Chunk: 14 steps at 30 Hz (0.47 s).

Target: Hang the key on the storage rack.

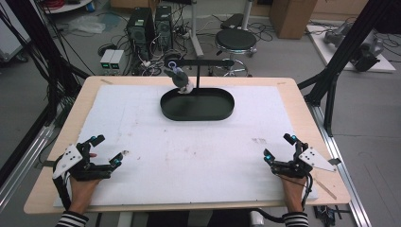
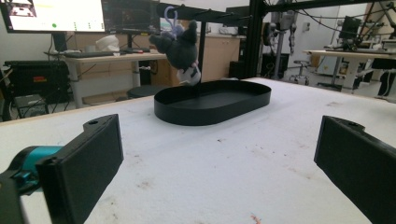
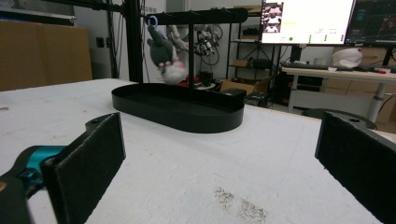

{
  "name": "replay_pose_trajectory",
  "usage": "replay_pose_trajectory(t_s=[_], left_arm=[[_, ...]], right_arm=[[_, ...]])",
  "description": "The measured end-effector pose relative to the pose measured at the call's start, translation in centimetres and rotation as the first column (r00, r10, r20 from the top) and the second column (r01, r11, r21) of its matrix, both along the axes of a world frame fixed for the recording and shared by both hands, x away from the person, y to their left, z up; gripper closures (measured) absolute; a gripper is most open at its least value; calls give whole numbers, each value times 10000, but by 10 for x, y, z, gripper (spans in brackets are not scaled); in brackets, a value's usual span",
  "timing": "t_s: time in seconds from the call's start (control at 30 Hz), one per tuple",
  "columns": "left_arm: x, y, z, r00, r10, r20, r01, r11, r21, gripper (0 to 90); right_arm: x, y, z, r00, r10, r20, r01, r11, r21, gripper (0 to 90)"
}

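Black oval tray (image 1: 197, 115) with a low upright wall, matte and smooth, nothing lying on its floor. Rising from the tray, a thin black post topped by a crossbar (image 1: 208, 62), a T-shaped stand. Hanging from the crossbar's end by a pale purple loop, a soft dark grey plush toy (image 1: 180, 78) with a white patch at the bottom, suspended above the tray's rim on the person's left, clear of the tray floor in the left gripper view (image 2: 181, 49). Under the tray, a white, slightly rough sheet (image 1: 189, 156) with faint smudges and specks, laid over the pale wooden surface (image 1: 302, 123).

Well short of the tray, toward the person and to its left: left gripper (image 1: 107, 151), flat black rectangular jaws spread wide, nothing between them, teal fittings at the jaw bases. Well short of the tray, toward the person and to its right: right gripper (image 1: 279, 147), jaws likewise spread wide and empty, grey three-cornered plate on top. Both resting low over the white sheet, well apart from the toy.
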State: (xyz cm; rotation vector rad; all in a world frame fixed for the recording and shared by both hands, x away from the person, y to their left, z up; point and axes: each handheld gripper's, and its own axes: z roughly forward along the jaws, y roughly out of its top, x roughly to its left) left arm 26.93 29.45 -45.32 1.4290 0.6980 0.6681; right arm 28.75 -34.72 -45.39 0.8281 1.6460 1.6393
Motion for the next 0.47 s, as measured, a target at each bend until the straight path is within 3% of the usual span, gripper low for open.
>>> replay_pose_trajectory(t_s=[0.13,0.23,0.47], left_arm=[[0,0,0,10000,36,-27,-36,10000,3,17],[-1,-3,0,9998,155,87,-157,9996,241,17],[-1,-2,-1,9996,290,48,-290,9995,96,17]], right_arm=[[0,0,0,10000,8,-7,-8,10000,-20,6],[0,0,0,10000,10,-5,-10,10000,-37,6],[0,0,0,10000,29,-39,-29,10000,-13,6]])
